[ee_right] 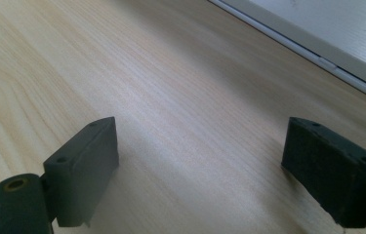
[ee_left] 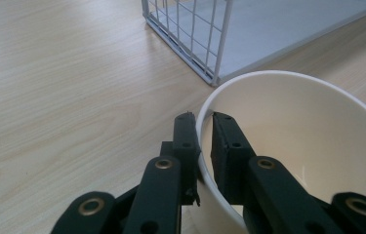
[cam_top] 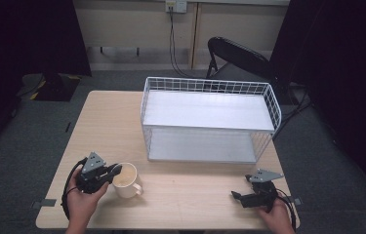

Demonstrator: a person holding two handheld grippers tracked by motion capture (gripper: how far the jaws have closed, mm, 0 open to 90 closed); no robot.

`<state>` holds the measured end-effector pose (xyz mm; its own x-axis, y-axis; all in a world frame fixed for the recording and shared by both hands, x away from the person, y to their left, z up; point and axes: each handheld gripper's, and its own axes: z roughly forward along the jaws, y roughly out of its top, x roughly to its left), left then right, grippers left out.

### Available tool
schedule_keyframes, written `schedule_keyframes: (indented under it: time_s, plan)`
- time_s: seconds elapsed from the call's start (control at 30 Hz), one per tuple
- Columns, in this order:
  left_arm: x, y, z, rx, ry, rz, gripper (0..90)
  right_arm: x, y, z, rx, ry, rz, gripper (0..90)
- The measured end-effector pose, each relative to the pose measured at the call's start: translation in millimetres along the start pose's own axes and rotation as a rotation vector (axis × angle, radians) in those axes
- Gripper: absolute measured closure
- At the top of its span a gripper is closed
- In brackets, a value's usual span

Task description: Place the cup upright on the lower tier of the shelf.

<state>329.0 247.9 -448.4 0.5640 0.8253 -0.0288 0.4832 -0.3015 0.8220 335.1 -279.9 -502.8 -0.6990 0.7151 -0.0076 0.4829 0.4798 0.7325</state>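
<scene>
Black grippers with brass-ringed screw holes on blocky fingers (ee_left: 185, 141), grey three-cornered top plates, black cables.

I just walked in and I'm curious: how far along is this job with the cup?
Early on. Done: the left gripper is shut on the cup, one jaw inside its rim, one outside. In hand: the cup sits on the table, not yet lifted. The right gripper is open, holding nothing. Left, probably: carrying the cup to the wire basket, which has nothing in it.

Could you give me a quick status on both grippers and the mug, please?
Left gripper shut on the mug rim, one finger inside. Right gripper open over bare table. Wire basket stands beyond the mug, nothing between.
</scene>
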Motion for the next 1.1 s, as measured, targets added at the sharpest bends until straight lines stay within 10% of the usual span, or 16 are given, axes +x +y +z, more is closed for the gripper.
schedule_keyframes:
  time_s: [0.6, 1.1]
  plan:
    - [-2.7, 12.9, -12.0, -0.093, 0.007, -0.057, 81.4, 0.1, 0.0, 0.0, 0.001, 0.0, 0.001, 12.7]
    - [-20.0, 26.9, 4.8, -0.07, -0.002, -0.03, 81.4, 0.0, 0.0, 0.0, 0.0, -0.001, 0.001, 12.6]
